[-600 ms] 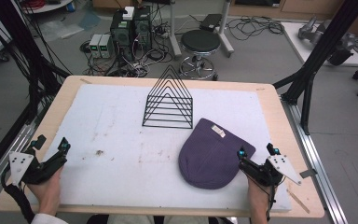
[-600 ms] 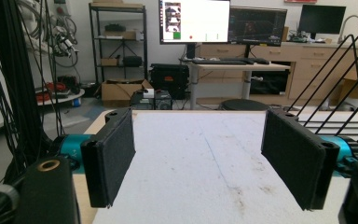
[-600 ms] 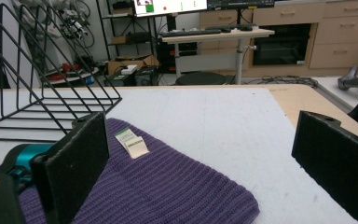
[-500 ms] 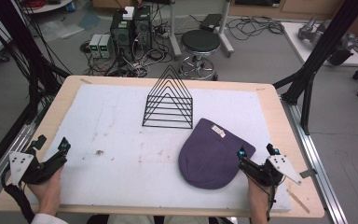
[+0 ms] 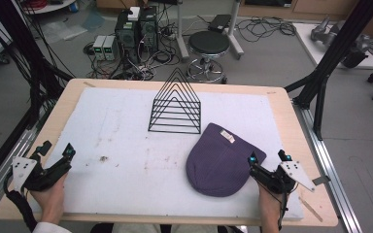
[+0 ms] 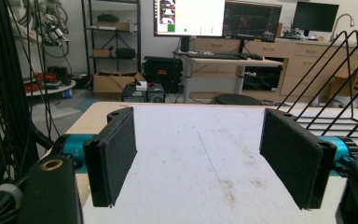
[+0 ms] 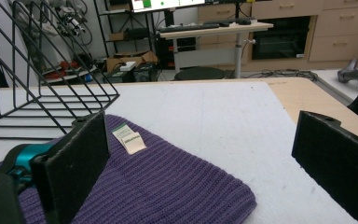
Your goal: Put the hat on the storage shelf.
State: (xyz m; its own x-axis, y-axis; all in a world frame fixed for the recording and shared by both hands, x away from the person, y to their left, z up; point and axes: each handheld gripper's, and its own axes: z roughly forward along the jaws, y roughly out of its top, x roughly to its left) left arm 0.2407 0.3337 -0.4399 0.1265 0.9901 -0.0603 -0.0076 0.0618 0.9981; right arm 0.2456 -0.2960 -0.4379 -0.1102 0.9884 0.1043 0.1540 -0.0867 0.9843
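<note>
Purple beanie (image 5: 221, 165): ribbed knit cloth, matt, small paper-like label (image 7: 128, 138). Rack (image 5: 176, 108): thin black metal wire. Table (image 5: 291, 121): pale wood rim, white rough, stained mat (image 5: 126, 145).

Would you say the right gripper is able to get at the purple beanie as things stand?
Probably yes. The right gripper sits right at the edge of the purple beanie with its jaws open, and nothing lies between them. The wire rack stands farther back, clear of that approach.
</note>
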